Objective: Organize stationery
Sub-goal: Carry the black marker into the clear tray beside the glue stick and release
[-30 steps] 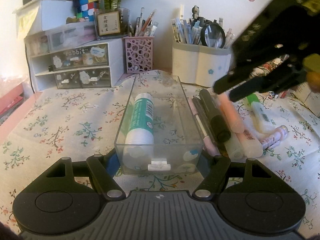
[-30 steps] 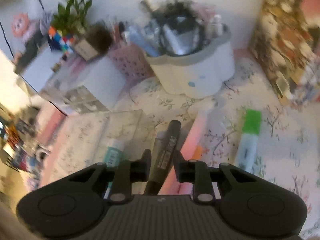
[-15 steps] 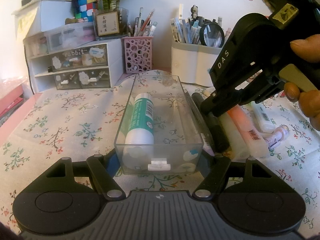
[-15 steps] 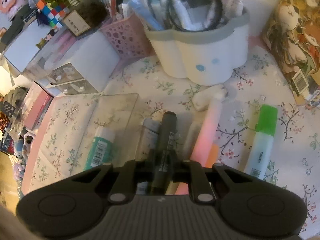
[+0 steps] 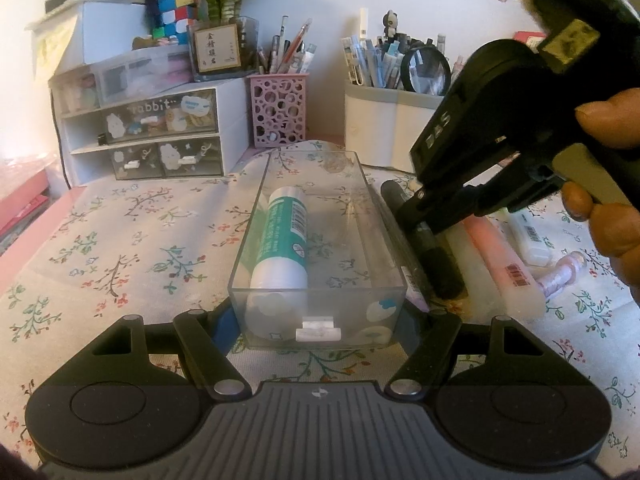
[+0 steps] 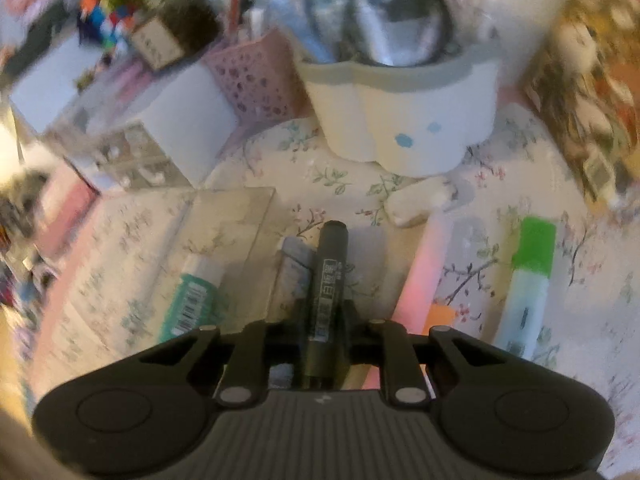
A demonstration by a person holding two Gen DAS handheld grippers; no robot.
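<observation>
- We hold the left gripper (image 5: 318,316) clamped across the near end of the clear plastic tray (image 5: 384,236), one finger pressed on each long side wall.
- The tray sits on the floral tablecloth (image 5: 120,240), and inside it lies a single white-and-teal glue stick (image 5: 282,248), running lengthwise along the tray's left half; the rest of the tray floor is bare.
- Our right gripper (image 6: 323,320), held in a hand (image 5: 608,184), is just to the right of the tray, with the black marker (image 6: 330,276) between its fingers; the pads sit tight against the barrel, though the jaws are easing apart.
- The marker lies parallel to the tray's right wall, just beside it, among other loose pens on the cloth; we cannot tell whether it is lifted off them.
- Further right of the tray are a pale pink highlighter (image 5: 498,252), a green-capped highlighter (image 6: 528,280) and a small lilac pen (image 5: 560,274), all lying loose on the cloth.
- Behind the tray, a white lobed pen pot (image 5: 384,136) stands packed with pens and a magnifying glass (image 5: 426,70).
- Left of that pot, a pink perforated pen cup (image 5: 278,110) holds pens and pencils upright.
- Behind and left of the tray is a white drawer unit (image 5: 156,136) with clear-fronted drawers of small items we cannot make out, and on top of it a glass vase of green stalks (image 5: 224,52) and a colourful puzzle cube (image 5: 176,4).
</observation>
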